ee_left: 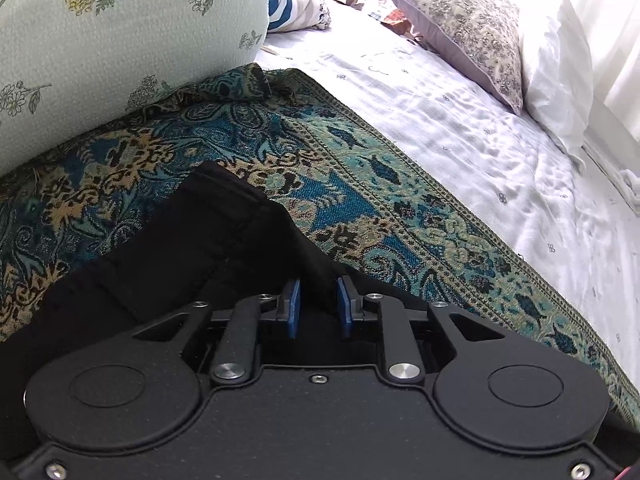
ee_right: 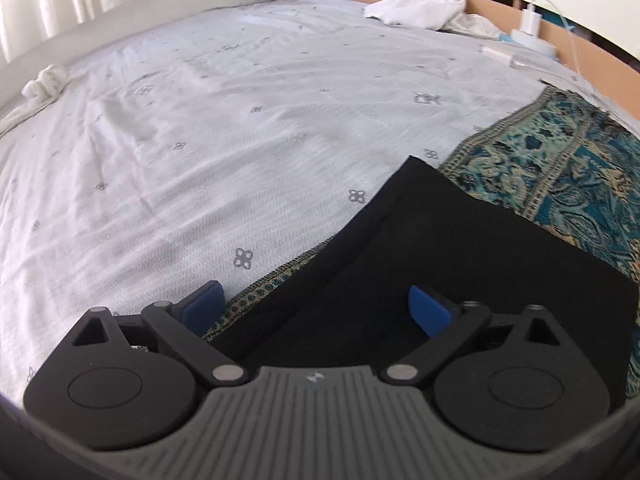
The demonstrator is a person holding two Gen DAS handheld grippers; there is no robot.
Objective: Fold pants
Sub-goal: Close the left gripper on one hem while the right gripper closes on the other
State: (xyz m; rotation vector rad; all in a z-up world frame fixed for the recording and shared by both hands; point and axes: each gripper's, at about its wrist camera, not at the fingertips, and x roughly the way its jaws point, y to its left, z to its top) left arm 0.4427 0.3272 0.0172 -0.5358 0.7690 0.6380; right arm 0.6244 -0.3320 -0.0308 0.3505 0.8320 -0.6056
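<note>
The black pants (ee_left: 192, 240) lie on a teal patterned cloth (ee_left: 360, 184) on the bed. In the left wrist view my left gripper (ee_left: 319, 300) has its blue pads close together, pinching a raised fold of the pants' waistband end. In the right wrist view a flat folded end of the pants (ee_right: 440, 240) lies across the cloth (ee_right: 568, 168) and partly on the bedsheet. My right gripper (ee_right: 316, 304) is wide open just above the pants, its left pad over the cloth's border and its right pad over the black fabric.
A floral mint cushion (ee_left: 100, 40) stands at the left. A patterned pillow (ee_left: 472, 32) and a white pillow (ee_left: 560, 68) lie at the bed's head. A white sheet (ee_right: 200, 140) covers the bed. White clothing (ee_right: 420, 6), a charger (ee_right: 532, 20) and a headboard (ee_right: 568, 40) are at the far side.
</note>
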